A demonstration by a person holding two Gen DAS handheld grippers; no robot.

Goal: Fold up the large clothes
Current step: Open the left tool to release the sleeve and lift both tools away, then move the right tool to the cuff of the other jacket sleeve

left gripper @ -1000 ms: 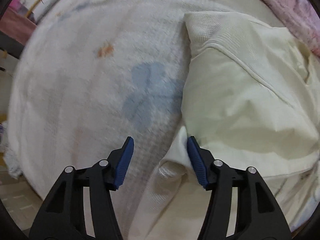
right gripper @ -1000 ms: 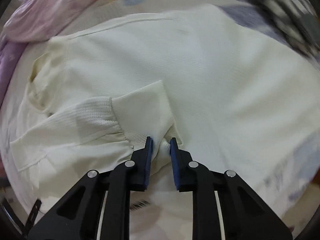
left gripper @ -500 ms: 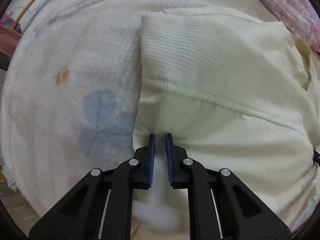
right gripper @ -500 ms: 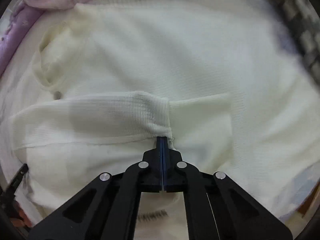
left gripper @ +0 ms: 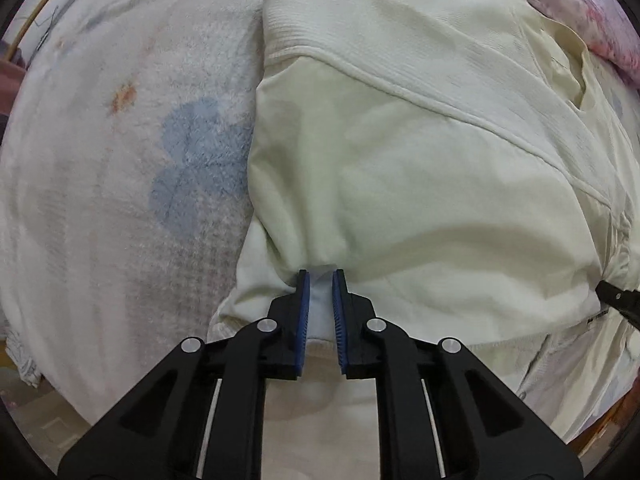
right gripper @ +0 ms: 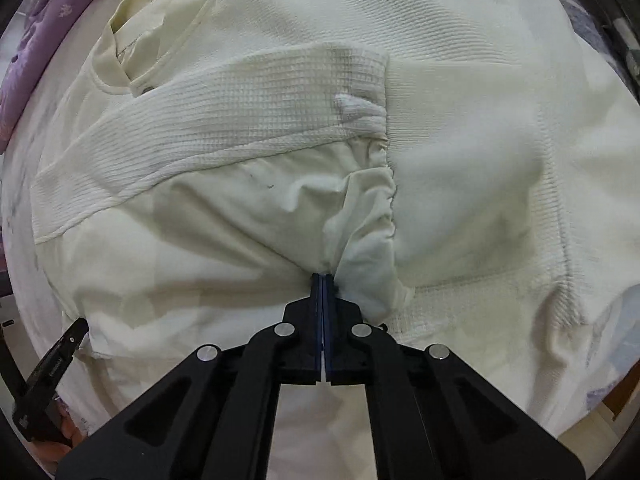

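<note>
A large cream garment [left gripper: 420,160] lies spread on a white bedspread [left gripper: 100,160]. My left gripper [left gripper: 320,276] points down at its near left edge with a bunch of fabric between the blue pads. Its jaws are opening a little, and the cloth still puckers toward the tips. In the right wrist view a ribbed sleeve [right gripper: 240,108] lies folded across the garment [right gripper: 200,240], its cuff [right gripper: 460,160] to the right. My right gripper [right gripper: 322,278] is shut on a gathered fold of the garment near the cuff seam.
The bedspread carries a blue flower print [left gripper: 196,160] left of the garment. A pink blanket [left gripper: 580,8] lies at the far right, a purple cloth [right gripper: 36,40] at the far left, a checkered cloth [right gripper: 616,8] at the far right. The bed's edge runs close below both grippers.
My left jaws went from wide apart to nearly together around the garment's edge. The right jaws closed fully on the fold. The sleeve now lies further across the garment's body.
</note>
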